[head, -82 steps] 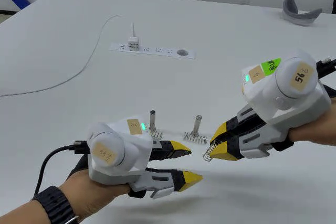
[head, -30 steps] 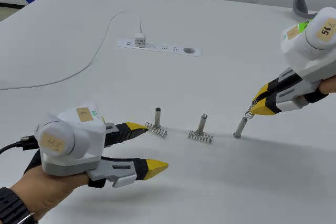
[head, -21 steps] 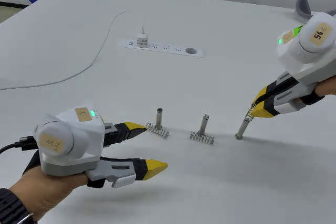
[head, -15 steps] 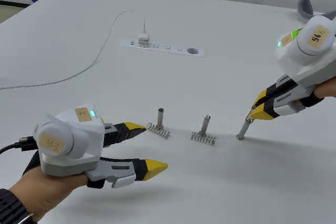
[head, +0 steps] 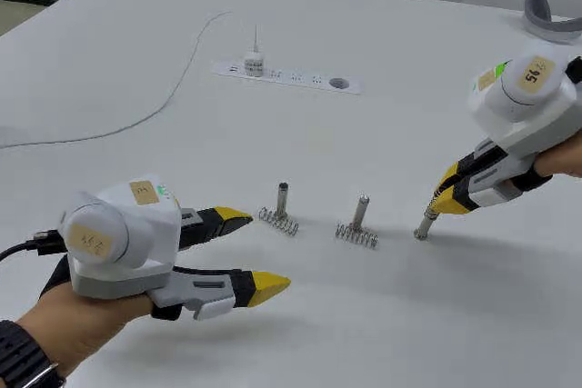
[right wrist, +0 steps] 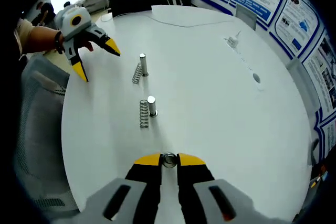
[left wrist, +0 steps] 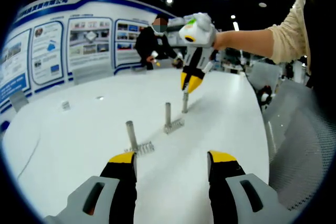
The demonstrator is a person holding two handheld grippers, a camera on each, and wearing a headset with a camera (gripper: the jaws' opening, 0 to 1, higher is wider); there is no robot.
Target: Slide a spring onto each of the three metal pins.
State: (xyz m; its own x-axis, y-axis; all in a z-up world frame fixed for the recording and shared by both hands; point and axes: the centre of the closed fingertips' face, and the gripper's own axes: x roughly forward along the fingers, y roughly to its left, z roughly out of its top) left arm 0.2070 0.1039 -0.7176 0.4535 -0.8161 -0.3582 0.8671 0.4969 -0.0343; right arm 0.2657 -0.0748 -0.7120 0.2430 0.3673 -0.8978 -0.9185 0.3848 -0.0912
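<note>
Three metal pins stand in a row on the white table (head: 182, 161): a left pin (head: 283, 195), a middle pin (head: 362, 208) and a right pin (head: 424, 224). One spring (head: 277, 221) lies at the left pin's foot, another spring (head: 356, 235) at the middle pin's foot. My right gripper (head: 441, 206) is shut on a third spring (right wrist: 169, 159), held end-on at the top of the right pin. How far it sits over the pin I cannot tell. My left gripper (head: 255, 250) hovers open and holds nothing, left of and in front of the pins.
A power strip (head: 289, 77) with a white plug (head: 254, 64) and a thin cable (head: 164, 102) lies farther back. A grey curved object (head: 550, 24) sits at the far right. A person (left wrist: 157, 40) stands beyond the table. A mesh chair (right wrist: 37, 108) is by its edge.
My right gripper carried its spring from near the middle pin over to the right pin and brought it down to the pin's top. The left gripper stayed open and drew back a little.
</note>
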